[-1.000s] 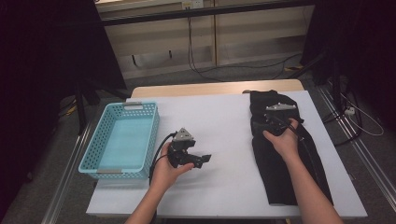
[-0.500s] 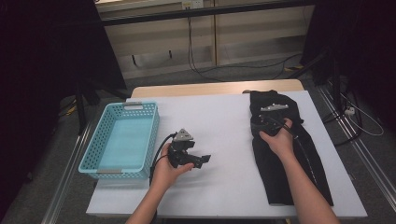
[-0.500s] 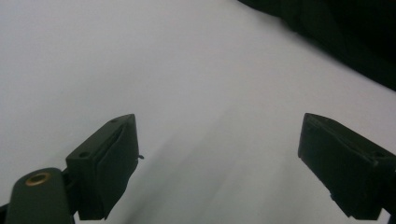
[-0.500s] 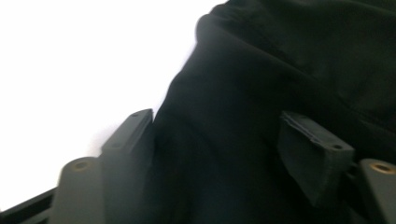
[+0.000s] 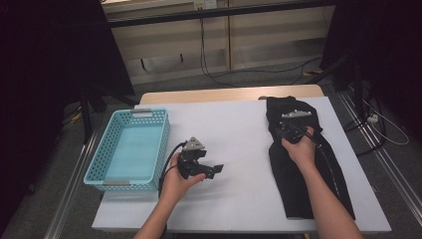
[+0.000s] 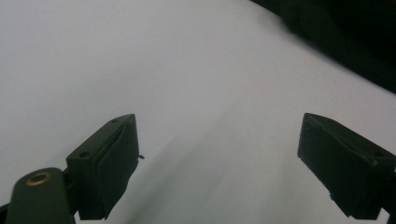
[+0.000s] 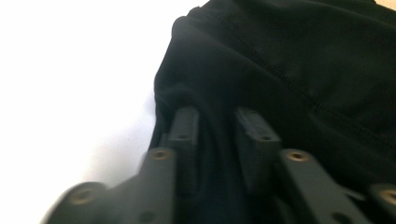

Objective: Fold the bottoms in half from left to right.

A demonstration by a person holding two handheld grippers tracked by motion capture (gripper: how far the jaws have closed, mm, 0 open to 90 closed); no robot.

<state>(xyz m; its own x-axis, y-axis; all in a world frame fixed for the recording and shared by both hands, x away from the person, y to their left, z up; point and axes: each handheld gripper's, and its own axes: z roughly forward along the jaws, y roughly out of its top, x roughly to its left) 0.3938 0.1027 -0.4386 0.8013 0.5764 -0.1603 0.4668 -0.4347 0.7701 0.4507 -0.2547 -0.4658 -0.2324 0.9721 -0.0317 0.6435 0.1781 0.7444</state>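
— How do your hands sit?
— Your left gripper (image 5: 211, 170) rests low, jaws spread wide, nothing between them. Your right gripper (image 5: 284, 130) points away from you; its jaws have just been closing, cloth (image 7: 219, 140) bunched between them.

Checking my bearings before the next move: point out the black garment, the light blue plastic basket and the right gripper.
Black fabric garment (image 5: 293, 191): high view, on its lower half.
Light blue perforated plastic basket (image 5: 162, 144): high view, on its right wall.
Right gripper (image 7: 215, 126): right gripper view, midway between its fingertips, a fold of garment between them.
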